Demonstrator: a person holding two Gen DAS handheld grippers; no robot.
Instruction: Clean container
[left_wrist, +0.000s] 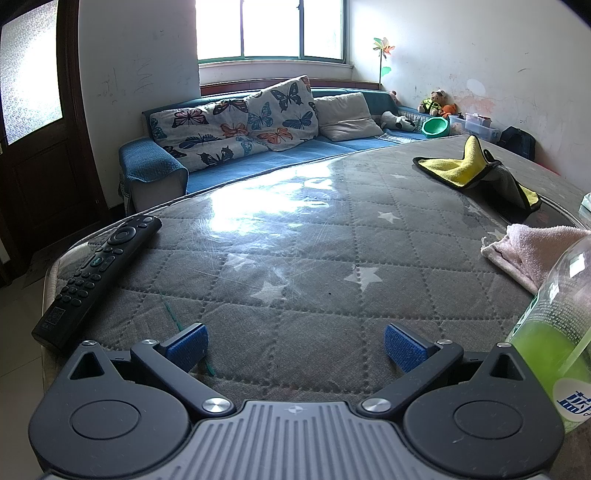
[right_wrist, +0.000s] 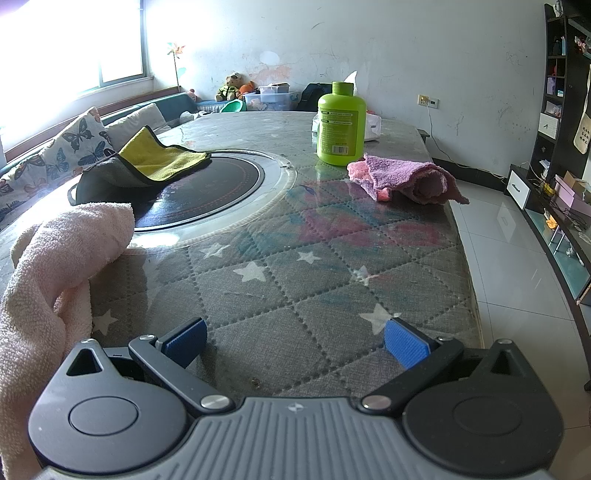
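Standing just right of the open left claw (left_wrist: 295, 347): clear bottle (left_wrist: 557, 332).

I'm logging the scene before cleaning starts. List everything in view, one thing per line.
clear bottle: 1, green liquid inside, table's near right edge in the left view.
green bottle: 1, capped, upright at the table's far side.
pale pink towel: 1, near left in the right view.
purple-pink towel: 1, crumpled beside the green bottle.
yellow-grey cloth: 1, draped over the black round cooktop.
remote control: 1, black, table's left edge.
table: 1, grey quilted star cover.
sofa: 1, blue, with cushions, under the window.
left tongs: open, empty.
right tongs: open, empty.
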